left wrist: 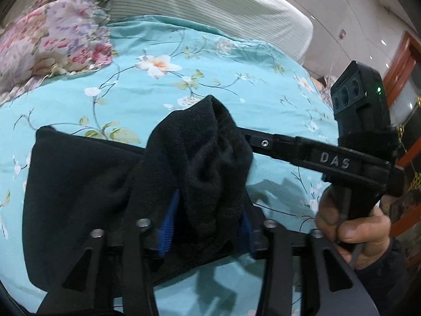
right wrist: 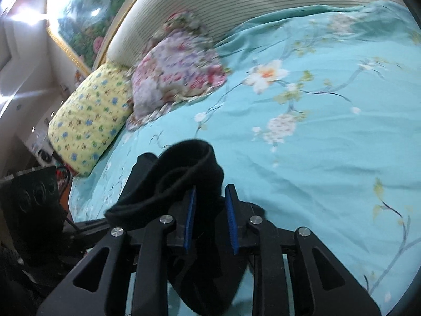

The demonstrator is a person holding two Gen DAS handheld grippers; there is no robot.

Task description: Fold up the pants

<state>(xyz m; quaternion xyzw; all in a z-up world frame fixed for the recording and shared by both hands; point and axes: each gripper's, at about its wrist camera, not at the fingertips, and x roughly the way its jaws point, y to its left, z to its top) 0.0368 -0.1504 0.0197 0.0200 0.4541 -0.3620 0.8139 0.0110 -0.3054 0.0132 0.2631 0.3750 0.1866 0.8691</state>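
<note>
— Pants (left wrist: 86, 184) hang bunched between both tools, lifted off the bed (left wrist: 210, 65); the dark cloth trails down to the left and part of it looks to rest on the teal cover.

— Which step would that be?

— A carrying stage of a fold, by the look of it: one edge is held up, ready to be laid over the rest. How many folds are already made cannot be told from the heap.

— And the jaws?

— The left gripper (left wrist: 208, 226) has a thick wad of fabric between its blue pads (left wrist: 165, 231), jaws closed on it. The right gripper (right wrist: 210, 218) pinches a rolled band of the same cloth, likely the waistband or a hem; its jaws stand narrow, with fabric passing down between them. In the left view, that tool reaches in from the right, held in the person's right hand (left wrist: 352, 226).

— What does the next move call for?

— Probably both tools travelling together, level, so the lifted edge lands square on the lower layer. Then a release, with no dragging. The floral pillow (right wrist: 179, 73) and yellow pillow (right wrist: 89, 115) lie well apart from the work.
</note>
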